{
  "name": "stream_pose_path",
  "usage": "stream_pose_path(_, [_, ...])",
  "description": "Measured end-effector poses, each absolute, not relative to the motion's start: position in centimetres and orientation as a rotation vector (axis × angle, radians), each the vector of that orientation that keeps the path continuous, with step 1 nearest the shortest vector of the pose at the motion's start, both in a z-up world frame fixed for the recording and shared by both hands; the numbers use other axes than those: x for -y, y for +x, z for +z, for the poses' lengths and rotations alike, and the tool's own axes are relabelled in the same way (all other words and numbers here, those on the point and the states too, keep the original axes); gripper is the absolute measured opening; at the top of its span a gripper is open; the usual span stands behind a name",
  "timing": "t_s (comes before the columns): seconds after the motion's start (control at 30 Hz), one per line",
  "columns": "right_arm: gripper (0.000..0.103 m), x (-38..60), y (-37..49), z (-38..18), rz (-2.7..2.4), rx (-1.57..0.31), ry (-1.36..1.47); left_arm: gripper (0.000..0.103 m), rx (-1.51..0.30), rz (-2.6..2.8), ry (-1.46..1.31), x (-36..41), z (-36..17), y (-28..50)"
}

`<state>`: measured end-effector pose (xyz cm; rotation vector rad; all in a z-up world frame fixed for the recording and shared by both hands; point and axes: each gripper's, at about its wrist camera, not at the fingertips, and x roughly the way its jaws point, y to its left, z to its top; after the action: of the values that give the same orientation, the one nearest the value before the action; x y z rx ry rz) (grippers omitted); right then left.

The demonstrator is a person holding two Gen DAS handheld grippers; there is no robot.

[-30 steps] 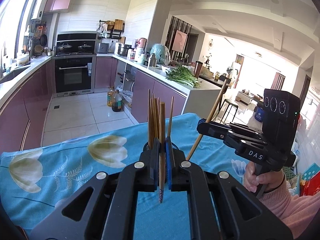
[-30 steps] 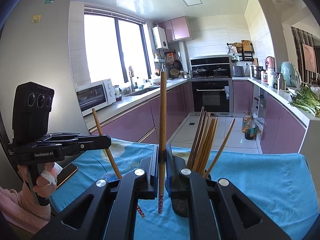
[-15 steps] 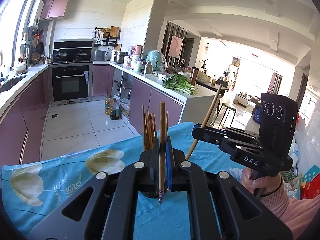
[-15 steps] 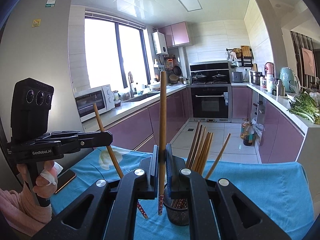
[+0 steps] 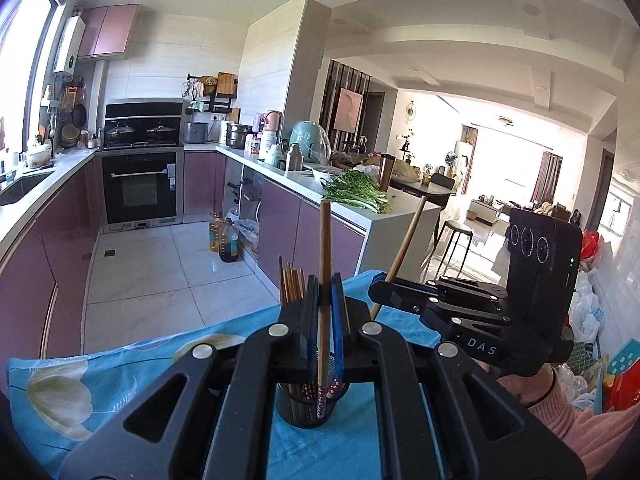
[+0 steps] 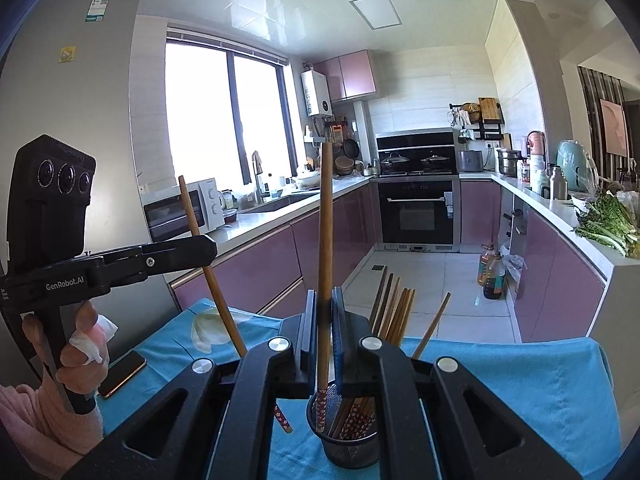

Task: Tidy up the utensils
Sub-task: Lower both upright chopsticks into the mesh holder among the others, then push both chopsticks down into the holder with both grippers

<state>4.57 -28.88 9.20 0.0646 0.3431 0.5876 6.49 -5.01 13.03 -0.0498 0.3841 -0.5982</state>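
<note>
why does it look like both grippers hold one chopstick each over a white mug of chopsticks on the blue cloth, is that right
Nearly. The holder is not a white mug but a black mesh cup, as the right wrist view shows. The rest holds: the left gripper and the right gripper each grip one chopstick, the left chopstick and the right chopstick, above that cup of chopsticks on the blue cloth.
</note>
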Motion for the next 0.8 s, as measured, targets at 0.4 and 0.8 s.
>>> stream_pose_path(0.4, [0.006,28.2,5.4,8.8,0.56,-0.361,0.054,0.007,-0.378,-0.598,-0.053,5.1,12.7,6.8])
stream_pose_path(0.8, [0.006,27.9,6.7,7.6,0.549,-0.412,0.056,0.007,-0.439,-0.584,-0.04,6.0,11.2,7.6])
